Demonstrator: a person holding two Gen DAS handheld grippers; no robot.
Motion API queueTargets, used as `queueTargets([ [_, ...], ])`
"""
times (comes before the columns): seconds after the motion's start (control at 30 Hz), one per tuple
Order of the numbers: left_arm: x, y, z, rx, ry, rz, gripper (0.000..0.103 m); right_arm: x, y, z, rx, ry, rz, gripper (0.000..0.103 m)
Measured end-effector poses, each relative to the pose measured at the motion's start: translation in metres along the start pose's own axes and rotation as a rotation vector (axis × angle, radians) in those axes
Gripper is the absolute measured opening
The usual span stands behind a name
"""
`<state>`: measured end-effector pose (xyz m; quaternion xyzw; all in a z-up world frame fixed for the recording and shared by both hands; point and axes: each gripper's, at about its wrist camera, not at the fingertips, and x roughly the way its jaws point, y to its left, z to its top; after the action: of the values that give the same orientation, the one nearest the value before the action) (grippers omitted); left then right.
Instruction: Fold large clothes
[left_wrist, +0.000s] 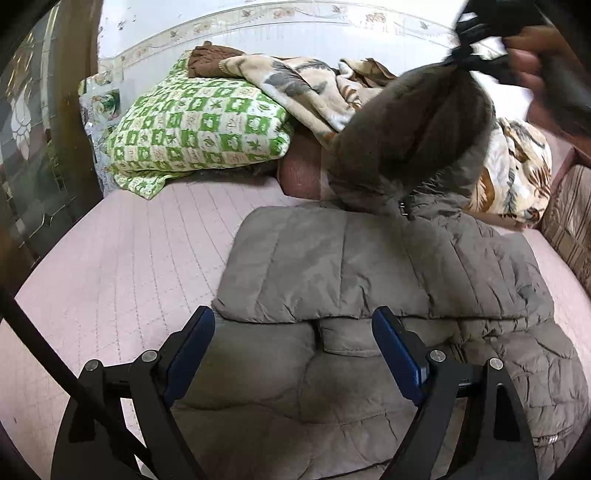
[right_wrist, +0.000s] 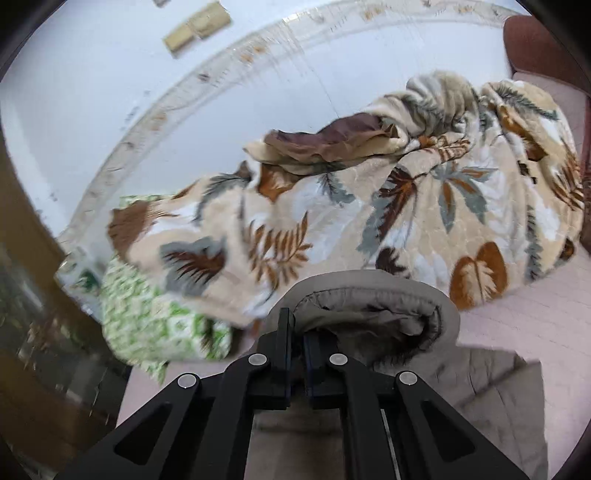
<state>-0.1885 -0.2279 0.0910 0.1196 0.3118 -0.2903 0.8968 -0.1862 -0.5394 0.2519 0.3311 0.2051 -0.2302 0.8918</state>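
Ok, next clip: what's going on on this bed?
A person with a gripper in each hand is folding a grey-brown puffer jacket on a pink quilted bed. The right gripper is shut on the jacket's hood and holds it lifted off the bed. The left gripper hovers open over the folded lower part, gripping nothing. A leaf-print blanket and a green checked pillow lie behind the jacket.

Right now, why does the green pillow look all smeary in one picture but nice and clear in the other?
In the right wrist view the green pillow and the wall are streaked by motion blur, though the leaf blanket is sharper. In the left wrist view the pillow is crisp; there only the right claw with the lifted jacket is blurred. Both views bend straight lines.
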Motion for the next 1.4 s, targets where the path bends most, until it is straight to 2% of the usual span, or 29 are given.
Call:
queueTargets([
  [0.13, -0.002, 0.009, 0.002, -0.037, 0.004, -0.001, 0.086, -0.057, 0.009, -0.048, -0.05, -0.005, 0.033, 0.003],
  [0.2, -0.005, 0.012, 0.002, -0.046, -0.001, -0.001, 0.086, -0.083, 0.006, -0.082, -0.044, -0.003, 0.052, 0.002],
  [0.3, -0.008, 0.013, 0.002, -0.046, -0.011, 0.004, 0.086, -0.104, 0.002, -0.127, -0.055, 0.004, 0.053, 0.002],
  [0.4, -0.011, 0.014, 0.001, -0.044, -0.011, 0.007, 0.086, -0.106, -0.009, -0.157, -0.021, 0.043, 0.062, 0.002],
  [0.47, -0.011, 0.014, 0.001, -0.048, -0.015, 0.009, 0.086, -0.099, -0.016, -0.163, -0.007, 0.081, 0.043, 0.003],
  [0.57, -0.011, 0.017, 0.001, -0.058, -0.018, 0.013, 0.086, -0.078, -0.039, -0.161, 0.097, 0.133, 0.039, 0.004],
  [0.7, -0.002, 0.019, 0.002, -0.079, 0.012, 0.008, 0.086, -0.04, -0.079, -0.17, 0.282, 0.21, 0.041, 0.025],
  [0.77, -0.001, 0.018, 0.002, -0.075, 0.015, 0.006, 0.086, -0.019, -0.095, -0.177, 0.345, 0.231, 0.029, 0.027],
  [0.87, 0.0, 0.014, 0.003, -0.058, 0.013, 0.003, 0.086, 0.003, -0.108, -0.179, 0.407, 0.212, 0.032, 0.029],
  [0.93, 0.0, 0.011, 0.002, -0.05, 0.013, 0.002, 0.086, 0.021, -0.113, -0.176, 0.425, 0.209, 0.004, 0.047],
  [1.03, 0.002, 0.011, 0.002, -0.048, 0.018, 0.002, 0.086, 0.037, -0.12, -0.175, 0.506, 0.221, -0.022, 0.063],
  [1.07, 0.002, 0.011, 0.002, -0.05, 0.02, 0.001, 0.086, 0.044, -0.122, -0.174, 0.506, 0.234, -0.029, 0.063],
  [1.1, 0.002, 0.012, 0.003, -0.052, 0.02, 0.001, 0.086, 0.048, -0.125, -0.174, 0.521, 0.234, -0.031, 0.057],
  [1.13, 0.002, 0.012, 0.003, -0.053, 0.02, 0.001, 0.086, 0.05, -0.129, -0.176, 0.548, 0.224, -0.012, 0.031],
  [1.2, 0.001, 0.014, 0.003, -0.056, 0.017, 0.0, 0.086, 0.049, -0.129, -0.175, 0.533, 0.226, -0.003, 0.019],
  [1.23, 0.0, 0.014, 0.004, -0.057, 0.015, -0.001, 0.086, 0.043, -0.126, -0.173, 0.505, 0.202, -0.014, 0.015],
  [1.33, -0.002, 0.015, 0.004, -0.059, 0.007, 0.001, 0.086, 0.015, -0.111, -0.168, 0.42, 0.142, 0.009, 0.012],
  [1.4, -0.003, 0.016, 0.004, -0.06, 0.004, 0.002, 0.086, -0.012, -0.1, -0.167, 0.4, 0.118, 0.059, 0.012],
])
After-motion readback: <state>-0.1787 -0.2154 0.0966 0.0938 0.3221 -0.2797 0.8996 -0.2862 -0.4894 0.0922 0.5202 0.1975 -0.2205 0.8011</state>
